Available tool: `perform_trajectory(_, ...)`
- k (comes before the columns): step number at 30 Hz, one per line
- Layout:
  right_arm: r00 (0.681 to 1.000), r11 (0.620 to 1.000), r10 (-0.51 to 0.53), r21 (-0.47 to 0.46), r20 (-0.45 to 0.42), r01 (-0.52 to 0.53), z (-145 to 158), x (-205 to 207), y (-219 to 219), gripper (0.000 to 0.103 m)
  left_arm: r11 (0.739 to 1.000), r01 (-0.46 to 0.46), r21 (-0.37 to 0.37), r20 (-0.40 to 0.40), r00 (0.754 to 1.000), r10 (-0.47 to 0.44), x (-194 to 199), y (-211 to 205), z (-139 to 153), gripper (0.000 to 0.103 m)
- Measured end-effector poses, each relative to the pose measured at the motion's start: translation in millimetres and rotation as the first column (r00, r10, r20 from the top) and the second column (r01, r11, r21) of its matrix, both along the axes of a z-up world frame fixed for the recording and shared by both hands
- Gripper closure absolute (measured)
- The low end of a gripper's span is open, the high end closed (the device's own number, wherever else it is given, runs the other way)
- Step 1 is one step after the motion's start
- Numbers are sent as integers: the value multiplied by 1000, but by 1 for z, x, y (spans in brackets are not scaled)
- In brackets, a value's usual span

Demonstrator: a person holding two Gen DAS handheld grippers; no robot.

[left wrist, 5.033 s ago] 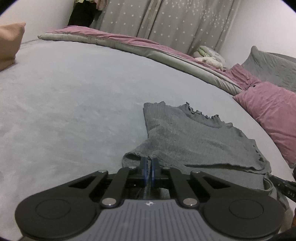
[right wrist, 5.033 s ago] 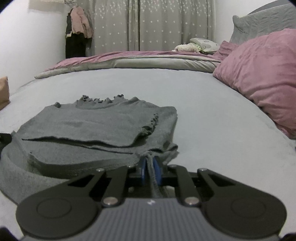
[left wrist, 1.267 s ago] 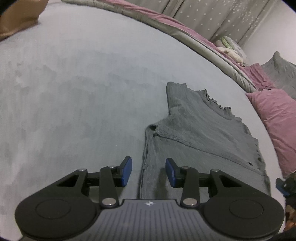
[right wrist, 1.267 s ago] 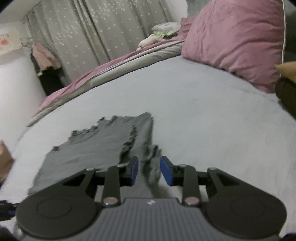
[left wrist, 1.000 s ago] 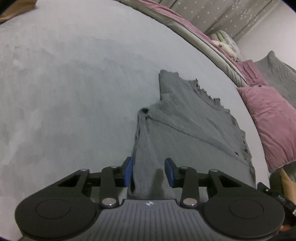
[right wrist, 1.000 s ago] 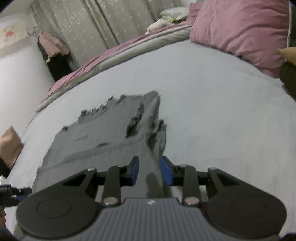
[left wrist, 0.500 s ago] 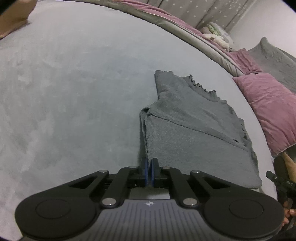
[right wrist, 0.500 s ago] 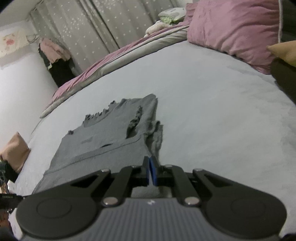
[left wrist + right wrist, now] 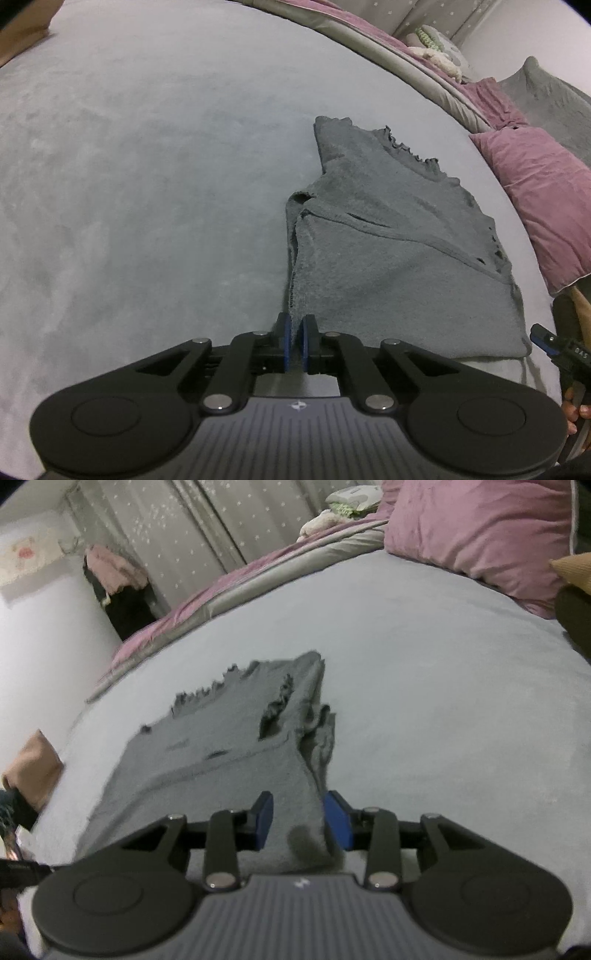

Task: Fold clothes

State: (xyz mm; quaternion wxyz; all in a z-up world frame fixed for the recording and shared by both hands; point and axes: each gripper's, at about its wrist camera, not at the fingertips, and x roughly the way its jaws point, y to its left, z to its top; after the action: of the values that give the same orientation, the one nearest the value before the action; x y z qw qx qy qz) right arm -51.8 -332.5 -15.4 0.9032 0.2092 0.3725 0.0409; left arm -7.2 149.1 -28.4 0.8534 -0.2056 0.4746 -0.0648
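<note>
A grey knit top (image 9: pixel 388 240) with a frilled neckline lies flat on the grey bedspread (image 9: pixel 147 184), its sleeves folded in over the body. My left gripper (image 9: pixel 295 330) is shut on the near left corner of its hem. In the right wrist view the same top (image 9: pixel 229 760) stretches away from me. My right gripper (image 9: pixel 301 816) is open, and the hem's near right corner lies loose between its blue pads (image 9: pixel 338 821). The right gripper (image 9: pixel 554 349) also shows at the right edge of the left wrist view.
Pink pillows (image 9: pixel 480 528) and a grey pillow (image 9: pixel 546 96) line the right side. A pink and grey duvet (image 9: pixel 240 587) runs along the far edge before dotted curtains (image 9: pixel 192 520). A tan cushion (image 9: pixel 33 768) sits at the left. A hand (image 9: pixel 574 410) shows at the edge.
Both grippers closed on the hem corners about half a second ago. The right gripper has since opened and let its corner go. The left stays shut on the hem.
</note>
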Motion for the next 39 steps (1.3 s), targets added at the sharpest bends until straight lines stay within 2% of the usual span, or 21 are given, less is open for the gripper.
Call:
perform_trajectory(2,1000,1000,16,-27,-17,-16,-3,2,6,94,1000,4,10,-3,1000,-4,0,-2,-2,99)
perform_trajectory(5,999,998,30,-60,-17,-31,-3,1,12,95,999,16,33,3,1000,-16,-1,-4,-1,100)
perform_trajectory(7,999,997,29,-66,13,-28,5,-3,11,96,999,24,41,12,1000,-25,-2,-5,2,101)
perform_trajectory(13,998,999,16,-35,53,-14,22,-14,-2,96,999,35,16,30,999,-36,-5,3,9,102)
perform_trajectory(17,1000,999,3,-37,24,-2,19,-14,-9,96,998,54,18,16,998,-54,-5,4,8,102)
perform_trajectory(21,1000,998,1,-61,-16,-2,12,-11,-11,96,995,71,70,-2,997,-71,-2,-3,4,101)
perform_trajectory(24,997,996,-7,-94,-81,-1,2,-5,-9,96,992,78,99,-4,997,-78,-1,-7,1,101)
perform_trajectory(27,995,994,-1,-111,-96,-10,-4,-4,-4,94,990,76,123,36,996,-81,-4,-8,8,98)
perform_trajectory(29,997,991,1,-131,-72,-11,1,-6,-1,85,984,73,161,90,992,-88,-9,-11,16,96)
perform_trajectory(30,999,988,1,-152,-54,-9,4,-7,1,81,981,81,178,121,987,-104,-12,-13,20,94)
perform_trajectory(31,999,985,8,-169,-33,-14,9,-9,3,71,978,89,190,148,982,-118,-14,-14,24,92)
perform_trajectory(34,997,978,72,-195,14,-67,19,-14,16,69,968,150,201,213,958,-193,-18,-27,29,88)
perform_trajectory(37,982,956,181,-244,45,-165,25,-17,39,64,934,249,257,264,911,-316,-24,-49,30,81)
perform_trajectory(39,961,924,272,-293,56,-245,26,-20,59,58,897,325,298,278,870,-408,-28,-67,28,76)
